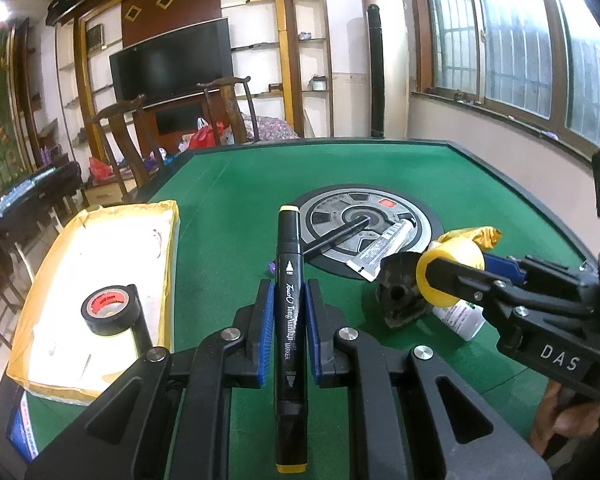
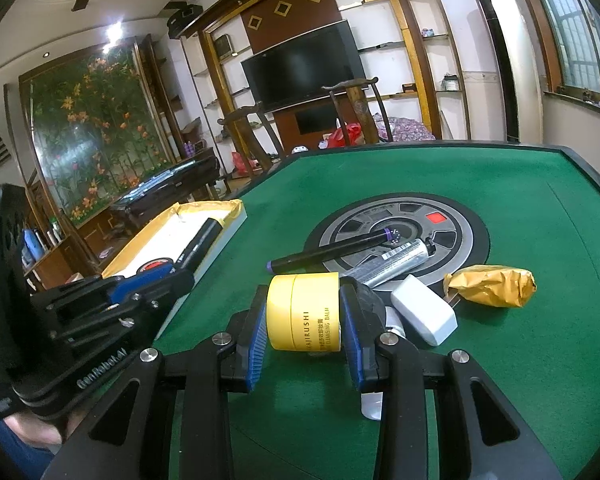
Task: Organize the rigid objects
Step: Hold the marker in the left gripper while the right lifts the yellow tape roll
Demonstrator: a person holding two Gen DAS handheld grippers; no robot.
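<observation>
My left gripper (image 1: 287,300) is shut on a black marker with yellow caps (image 1: 288,264), held above the green table, right of the yellow-rimmed box (image 1: 100,216). A black tape roll (image 1: 108,310) lies in that box. My right gripper (image 2: 304,320) is shut on a yellow cleansing-balm jar (image 2: 306,310); it shows in the left wrist view (image 1: 440,280) too. The left gripper with the marker (image 2: 202,240) appears at the left of the right wrist view, over the box (image 2: 148,248).
On the green table (image 2: 500,360) lie a thin black pen (image 2: 328,252), a silver tube (image 2: 396,260), a white bottle (image 2: 424,316), a crumpled yellow wrapper (image 2: 492,286) and a dark round object (image 1: 400,296). A round control panel (image 2: 460,220) sits at the centre.
</observation>
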